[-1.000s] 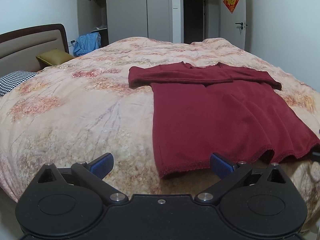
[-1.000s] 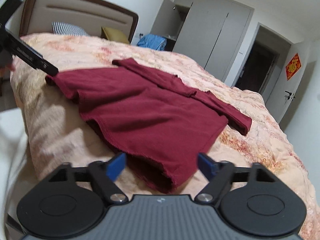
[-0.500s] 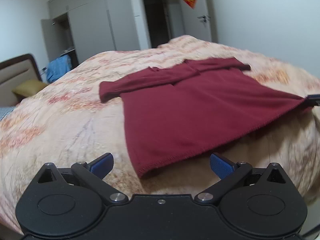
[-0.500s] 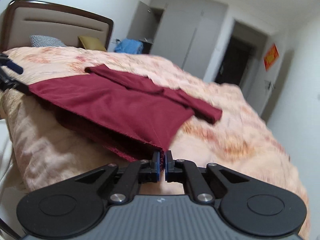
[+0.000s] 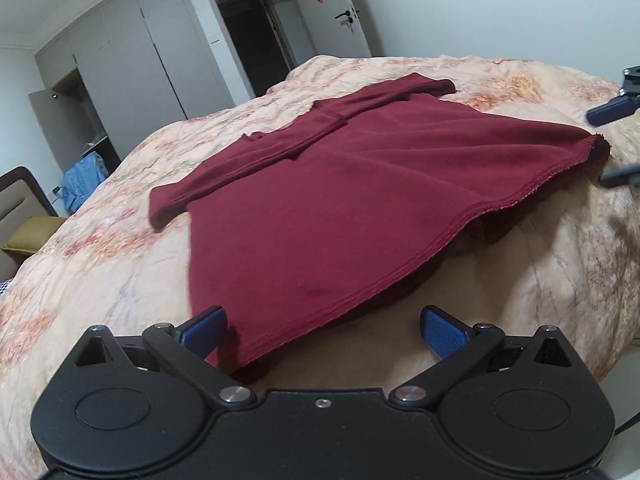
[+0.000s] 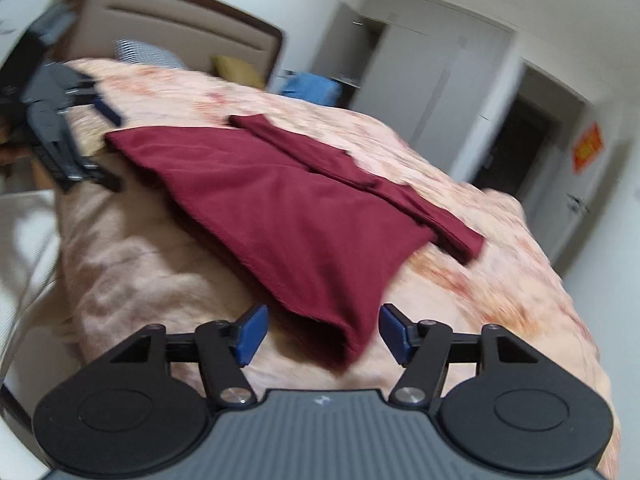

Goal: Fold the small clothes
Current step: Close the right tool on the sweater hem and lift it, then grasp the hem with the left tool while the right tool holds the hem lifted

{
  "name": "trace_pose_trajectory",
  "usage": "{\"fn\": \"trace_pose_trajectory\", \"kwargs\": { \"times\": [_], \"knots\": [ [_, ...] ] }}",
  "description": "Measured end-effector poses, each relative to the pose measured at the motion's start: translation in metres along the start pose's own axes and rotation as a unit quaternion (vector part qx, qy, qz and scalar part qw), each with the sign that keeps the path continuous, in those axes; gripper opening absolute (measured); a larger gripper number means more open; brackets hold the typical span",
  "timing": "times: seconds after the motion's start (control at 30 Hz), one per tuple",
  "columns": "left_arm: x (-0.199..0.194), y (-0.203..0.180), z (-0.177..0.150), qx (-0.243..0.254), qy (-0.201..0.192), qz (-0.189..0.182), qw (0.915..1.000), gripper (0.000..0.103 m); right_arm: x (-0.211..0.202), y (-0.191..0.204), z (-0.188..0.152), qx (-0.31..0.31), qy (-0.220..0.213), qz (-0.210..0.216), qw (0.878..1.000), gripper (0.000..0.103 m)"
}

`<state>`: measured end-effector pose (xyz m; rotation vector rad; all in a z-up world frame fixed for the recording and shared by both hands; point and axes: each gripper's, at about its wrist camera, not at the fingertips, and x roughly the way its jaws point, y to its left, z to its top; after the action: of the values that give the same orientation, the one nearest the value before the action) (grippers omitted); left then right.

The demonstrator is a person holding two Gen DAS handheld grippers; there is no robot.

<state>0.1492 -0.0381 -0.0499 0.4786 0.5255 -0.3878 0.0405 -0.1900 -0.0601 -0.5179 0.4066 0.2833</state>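
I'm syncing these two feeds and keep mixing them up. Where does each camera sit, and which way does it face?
Left wrist: on the left gripper, open at the shirt's near hem corner, facing across the bed to the door; the right gripper's fingers show at the right edge.
Right wrist: on the right gripper, open at the other hem corner, facing the headboard.
Shared: shirt, bed, wardrobe.

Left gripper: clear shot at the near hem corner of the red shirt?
Probably yes. The left gripper is open, and the red shirt has its hem corner lying between the fingers on the bedspread, nothing covering it.
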Motion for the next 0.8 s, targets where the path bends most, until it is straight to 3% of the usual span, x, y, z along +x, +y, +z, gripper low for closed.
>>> {"fn": "trace_pose_trajectory", "kwargs": {
  "times": [0.13,0.3,0.33,0.4,0.47,0.6,0.7,0.8],
  "knots": [
    [0.009,-0.006,0.008,-0.001,0.003,0.0,1.0,0.102,0.02,0.029,0.01,-0.063,-0.017,0.014,0.998,0.067],
    [0.013,-0.007,0.013,-0.001,0.001,-0.006,1.0,0.102,0.045,0.052,0.015,-0.11,-0.019,-0.01,0.994,0.061],
    [0.013,-0.008,0.014,0.001,-0.001,-0.006,1.0,0.102,0.047,0.054,0.014,-0.117,-0.022,-0.017,0.993,0.056],
    [0.012,-0.008,0.013,0.002,-0.003,-0.009,0.9999,0.102,0.049,0.053,0.017,-0.121,-0.025,-0.025,0.992,0.031],
    [0.01,-0.011,0.014,0.006,-0.01,-0.015,0.9998,0.102,0.048,0.048,0.023,-0.111,-0.026,-0.019,0.993,0.014],
    [0.014,-0.023,0.017,0.016,-0.02,-0.029,0.9993,0.102,0.042,0.02,0.048,-0.027,-0.012,0.033,0.999,0.013],
    [0.022,-0.035,0.022,0.022,-0.024,-0.018,0.9993,0.102,0.039,-0.011,0.069,0.052,-0.003,0.075,0.996,0.013],
    [0.026,-0.036,0.03,0.008,-0.03,-0.003,0.9995,0.1,0.036,-0.033,0.08,0.082,-0.002,0.087,0.993,0.012]
  ]
}}
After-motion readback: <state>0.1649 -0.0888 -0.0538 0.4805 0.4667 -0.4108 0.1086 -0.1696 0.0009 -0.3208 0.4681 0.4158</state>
